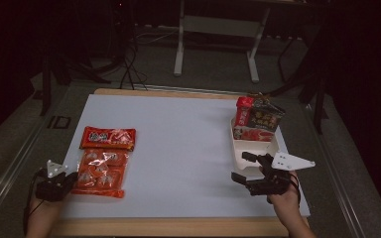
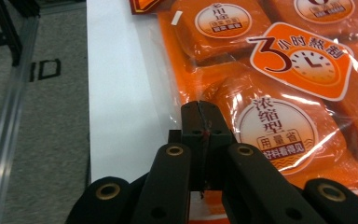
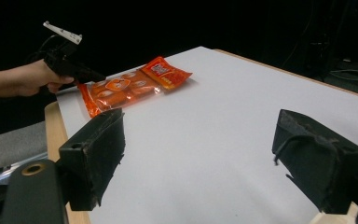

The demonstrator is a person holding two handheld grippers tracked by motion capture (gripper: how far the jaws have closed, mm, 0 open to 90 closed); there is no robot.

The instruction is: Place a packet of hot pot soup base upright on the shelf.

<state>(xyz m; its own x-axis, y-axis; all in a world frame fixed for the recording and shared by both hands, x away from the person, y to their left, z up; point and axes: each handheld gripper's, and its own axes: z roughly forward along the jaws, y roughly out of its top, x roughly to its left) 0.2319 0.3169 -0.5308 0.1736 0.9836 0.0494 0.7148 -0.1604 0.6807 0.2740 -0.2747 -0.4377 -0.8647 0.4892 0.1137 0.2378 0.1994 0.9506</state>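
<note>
An orange packet (image 1: 102, 167) of wrapped blocks lies flat at the left of the white mat (image 1: 178, 144), with a red packet (image 1: 108, 138) just beyond it. My left gripper (image 1: 71, 177) is at the orange packet's near left edge. In the left gripper view its jaws (image 2: 200, 112) are shut over the orange packet's (image 2: 279, 116) clear margin, and a red sliver shows between them. My right gripper (image 1: 239, 166) stands open near the right front of the mat, just before a white tray (image 1: 273, 148). Nothing lies between its pads (image 3: 100, 140).
A red and black packet (image 1: 258, 118) stands upright in the far end of the white tray. The mat covers a wooden table whose front edge (image 1: 178, 227) is bare. Beyond the table are a dark floor, cables and a table frame (image 1: 218, 29).
</note>
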